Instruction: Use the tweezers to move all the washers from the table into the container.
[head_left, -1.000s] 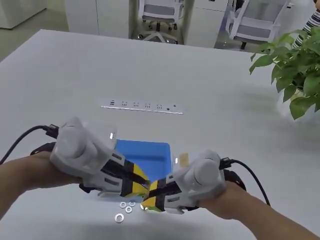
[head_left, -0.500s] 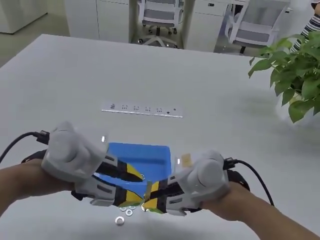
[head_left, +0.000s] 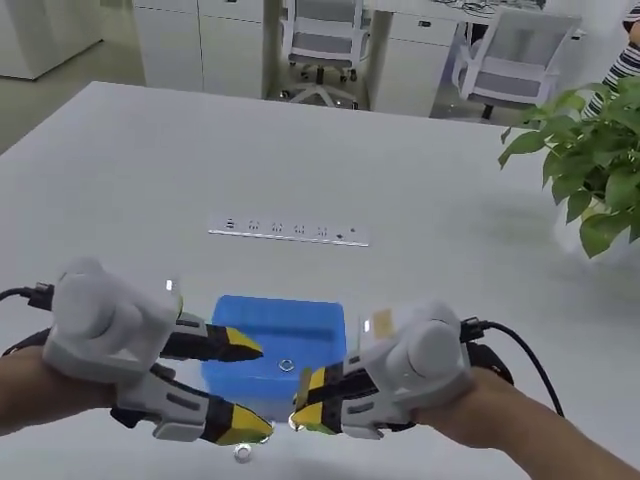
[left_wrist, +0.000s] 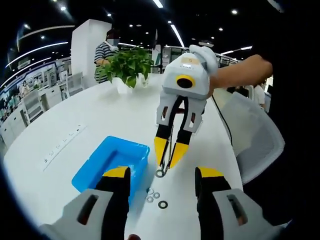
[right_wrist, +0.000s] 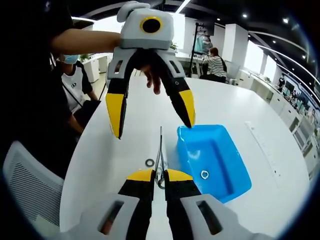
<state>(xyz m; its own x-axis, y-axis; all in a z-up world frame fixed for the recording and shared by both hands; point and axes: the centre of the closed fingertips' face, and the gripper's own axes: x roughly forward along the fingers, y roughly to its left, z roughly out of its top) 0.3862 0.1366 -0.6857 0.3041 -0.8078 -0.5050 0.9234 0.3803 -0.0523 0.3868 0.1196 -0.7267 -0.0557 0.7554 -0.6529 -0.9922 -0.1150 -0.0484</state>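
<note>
The white office table (head_left: 420, 200) has chairs (head_left: 320, 30) and a potted plant (head_left: 590, 160) along the upper frame. The blue container (head_left: 300, 318) sits at lower centre of the head view, with one washer (head_left: 287, 366) lying inside it. The left gripper (head_left: 245, 392) is spread wide and carries nothing. The right gripper (right_wrist: 160, 176) is closed onto the tweezers (right_wrist: 160, 150), which point up-frame. Loose washers (left_wrist: 163, 204) lie on the table at lower centre of the left gripper view, just beside the container.
</note>
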